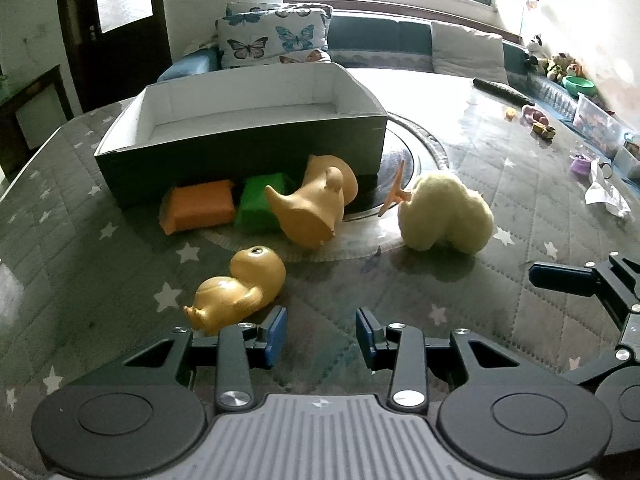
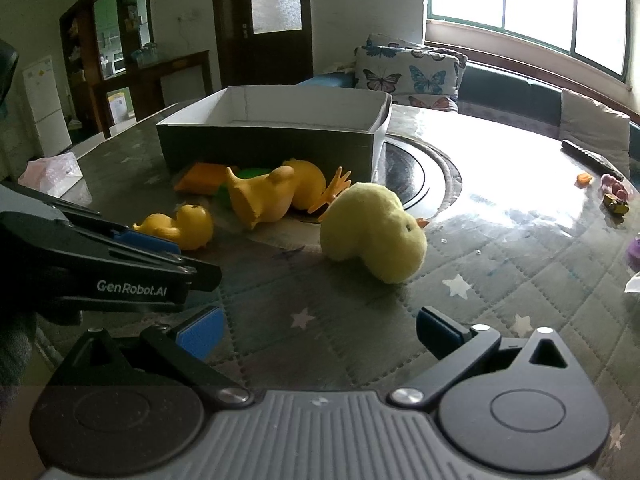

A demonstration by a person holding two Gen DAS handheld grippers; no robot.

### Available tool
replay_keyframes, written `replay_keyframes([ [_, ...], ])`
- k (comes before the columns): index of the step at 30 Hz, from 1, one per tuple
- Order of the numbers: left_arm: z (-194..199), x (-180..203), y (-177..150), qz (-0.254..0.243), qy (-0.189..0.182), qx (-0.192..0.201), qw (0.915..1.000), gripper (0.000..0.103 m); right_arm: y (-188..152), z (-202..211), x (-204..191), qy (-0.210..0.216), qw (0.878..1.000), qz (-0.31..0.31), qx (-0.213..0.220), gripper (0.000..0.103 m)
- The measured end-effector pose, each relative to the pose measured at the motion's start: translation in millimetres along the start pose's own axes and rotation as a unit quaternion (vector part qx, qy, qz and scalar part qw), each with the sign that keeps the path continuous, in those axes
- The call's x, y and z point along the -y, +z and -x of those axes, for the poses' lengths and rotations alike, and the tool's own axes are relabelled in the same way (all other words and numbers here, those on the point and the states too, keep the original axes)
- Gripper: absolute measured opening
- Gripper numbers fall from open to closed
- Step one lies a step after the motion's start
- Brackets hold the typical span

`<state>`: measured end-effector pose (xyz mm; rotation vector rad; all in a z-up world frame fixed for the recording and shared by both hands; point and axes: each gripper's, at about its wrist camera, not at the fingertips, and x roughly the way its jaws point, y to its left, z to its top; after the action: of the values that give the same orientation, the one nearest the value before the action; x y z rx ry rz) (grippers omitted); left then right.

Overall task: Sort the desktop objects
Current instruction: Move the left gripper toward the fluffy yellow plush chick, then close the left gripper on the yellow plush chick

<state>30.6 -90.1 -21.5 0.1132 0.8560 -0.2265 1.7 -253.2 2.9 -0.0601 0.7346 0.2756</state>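
**Both grippers empty, toys not yet boxed**

Left wrist view: nearest, the left gripper [image 1: 320, 336] hangs with its jaws narrowly parted, gripping nothing. The small rubber duck [image 1: 240, 292] lies on its side just beyond its left finger. Farther off, a larger duck [image 1: 316, 200], orange block [image 1: 200, 206] and green block [image 1: 260, 200] crowd against the box [image 1: 240, 148].

Right wrist view: the right gripper [image 2: 320, 336] is spread wide and empty; the plush chick [image 2: 376, 232] lies straight ahead. Likely first pickup: advance, straddle, close.
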Motion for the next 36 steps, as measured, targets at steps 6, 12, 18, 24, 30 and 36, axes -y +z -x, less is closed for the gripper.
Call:
replay_keyframes([
  [6, -4, 1, 4, -0.001, -0.005, -0.003, 1.0, 0.04, 2, -3, 5, -0.004, 1.0, -0.006, 0.0, 0.103],
  [12, -8, 3, 8, -0.004, -0.012, -0.005, 0.9999, 0.04, 4, -5, 8, -0.006, 1.0, -0.006, 0.002, 0.103],
  [18, -8, 3, 12, -0.004, -0.017, -0.005, 0.9998, 0.04, 7, -7, 10, -0.005, 1.0, -0.004, 0.005, 0.103],
  [24, -10, 4, 15, -0.004, -0.023, -0.007, 0.9997, 0.04, 8, -10, 11, -0.007, 1.0, -0.006, 0.004, 0.103],
  [30, -12, 4, 21, -0.001, -0.036, -0.01, 0.9993, 0.04, 12, -12, 16, -0.007, 1.0, -0.01, 0.008, 0.103],
  [36, -11, 1, 33, 0.003, -0.053, 0.0, 0.9986, 0.04, 18, -13, 22, -0.006, 1.0, -0.011, 0.018, 0.103],
])
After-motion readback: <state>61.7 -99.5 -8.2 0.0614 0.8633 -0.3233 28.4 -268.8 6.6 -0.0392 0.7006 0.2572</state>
